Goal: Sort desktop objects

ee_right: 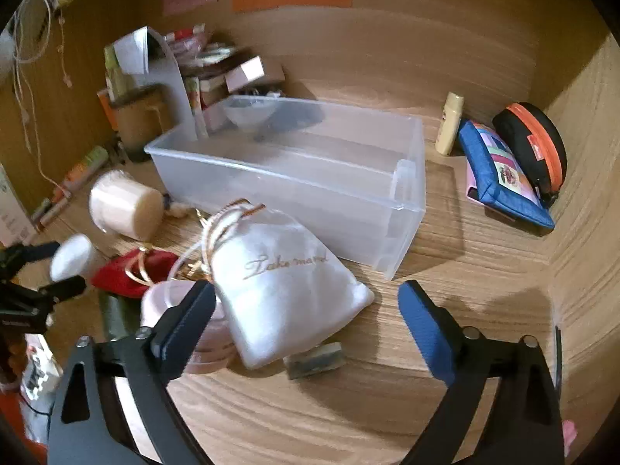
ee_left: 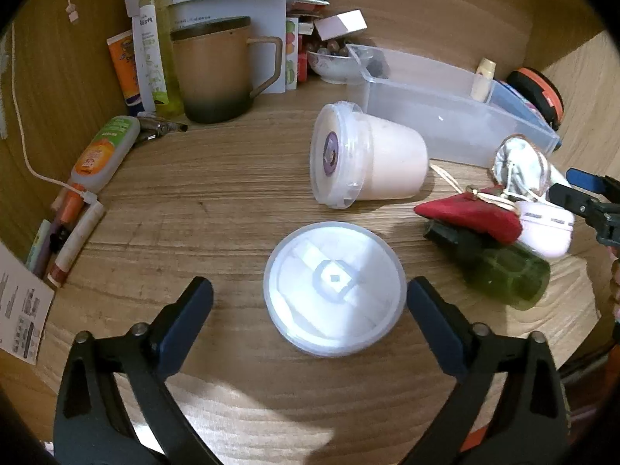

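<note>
My left gripper (ee_left: 310, 294) is open, its jaws on either side of a round white lidded tub (ee_left: 335, 286) standing on the wooden desk, not touching it. A second white tub (ee_left: 364, 155) lies on its side behind it. My right gripper (ee_right: 306, 298) is open over a white drawstring pouch (ee_right: 279, 290). A red pouch (ee_right: 131, 271), a dark green bottle (ee_left: 500, 271) and a pale pink case (ee_left: 542, 228) lie beside it. A clear plastic bin (ee_right: 294, 178) stands behind; it also shows in the left wrist view (ee_left: 445, 116).
A brown mug (ee_left: 217, 69), tubes and bottles (ee_left: 151, 38), papers and a bowl (ee_left: 333, 64) crowd the back left. A small grey block (ee_right: 314, 360) lies near the pouch. A blue pouch (ee_right: 503, 178), black-orange case (ee_right: 534, 147) and small cream bottle (ee_right: 449, 124) sit at the right.
</note>
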`<state>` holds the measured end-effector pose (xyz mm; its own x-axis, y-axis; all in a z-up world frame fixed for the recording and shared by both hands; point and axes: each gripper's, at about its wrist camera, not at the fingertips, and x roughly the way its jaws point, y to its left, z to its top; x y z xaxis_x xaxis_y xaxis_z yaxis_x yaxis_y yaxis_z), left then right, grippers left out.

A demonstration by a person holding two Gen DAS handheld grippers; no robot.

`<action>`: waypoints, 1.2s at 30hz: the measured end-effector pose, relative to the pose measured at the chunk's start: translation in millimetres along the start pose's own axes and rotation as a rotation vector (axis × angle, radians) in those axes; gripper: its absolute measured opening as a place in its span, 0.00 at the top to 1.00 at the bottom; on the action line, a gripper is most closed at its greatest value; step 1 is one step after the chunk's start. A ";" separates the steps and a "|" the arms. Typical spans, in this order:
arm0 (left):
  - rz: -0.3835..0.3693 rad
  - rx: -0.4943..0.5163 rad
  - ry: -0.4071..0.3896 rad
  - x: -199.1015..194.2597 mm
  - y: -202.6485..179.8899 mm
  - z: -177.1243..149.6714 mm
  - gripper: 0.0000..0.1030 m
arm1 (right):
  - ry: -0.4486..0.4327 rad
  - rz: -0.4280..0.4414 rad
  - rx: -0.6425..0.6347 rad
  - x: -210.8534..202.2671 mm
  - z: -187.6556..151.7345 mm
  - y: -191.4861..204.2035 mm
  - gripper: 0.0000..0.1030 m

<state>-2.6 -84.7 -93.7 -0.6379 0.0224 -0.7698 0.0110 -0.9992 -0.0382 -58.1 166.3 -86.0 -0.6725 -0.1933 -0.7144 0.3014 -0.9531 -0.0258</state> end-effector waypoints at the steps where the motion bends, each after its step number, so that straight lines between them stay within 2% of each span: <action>1: -0.002 0.002 0.009 2.1 0.7 1.0 0.15 | 0.011 -0.004 -0.012 3.2 -0.2 -0.3 0.13; 2: -0.008 -0.001 0.016 3.9 0.5 1.0 0.18 | 0.016 -0.004 -0.021 5.1 -0.5 -0.6 0.14; 7: 0.007 0.001 0.010 9.7 0.2 5.2 0.18 | 0.040 -0.011 -0.078 14.4 4.1 1.6 0.16; 12: 0.027 0.002 0.001 12.5 -1.1 7.2 0.19 | 0.088 0.067 -0.096 30.5 14.5 0.8 0.16; 19: 0.033 0.012 -0.019 11.3 -4.2 7.8 0.36 | 0.183 0.178 -0.099 56.7 21.4 2.5 0.17; 22: 0.034 0.008 -0.023 11.6 -4.0 8.2 0.37 | 0.197 0.213 -0.095 61.2 21.4 2.0 0.24; 27: 0.036 0.007 -0.022 11.3 -3.8 8.4 0.37 | 0.186 0.222 -0.101 61.1 18.2 3.9 0.28; 29: 0.044 0.003 -0.023 11.3 -3.2 8.4 0.37 | 0.173 0.212 -0.101 58.3 18.4 4.1 0.33; 30: 0.044 0.000 -0.024 10.8 -2.9 8.4 0.37 | 0.164 0.210 -0.104 55.3 18.4 5.0 0.47; 31: 0.041 -0.002 -0.028 9.8 -2.7 8.8 0.37 | 0.155 0.213 -0.110 51.4 18.6 6.2 0.51; 36: 0.045 -0.006 -0.072 -2.3 -3.1 12.3 0.37 | 0.135 0.192 -0.103 43.5 15.9 8.4 0.57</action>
<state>-10.6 -82.0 -83.9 -0.6906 -0.0255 -0.7228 0.0459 -0.9989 -0.0086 -95.5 146.2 -106.3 -0.5025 -0.3290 -0.7996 0.4869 -0.8719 0.0527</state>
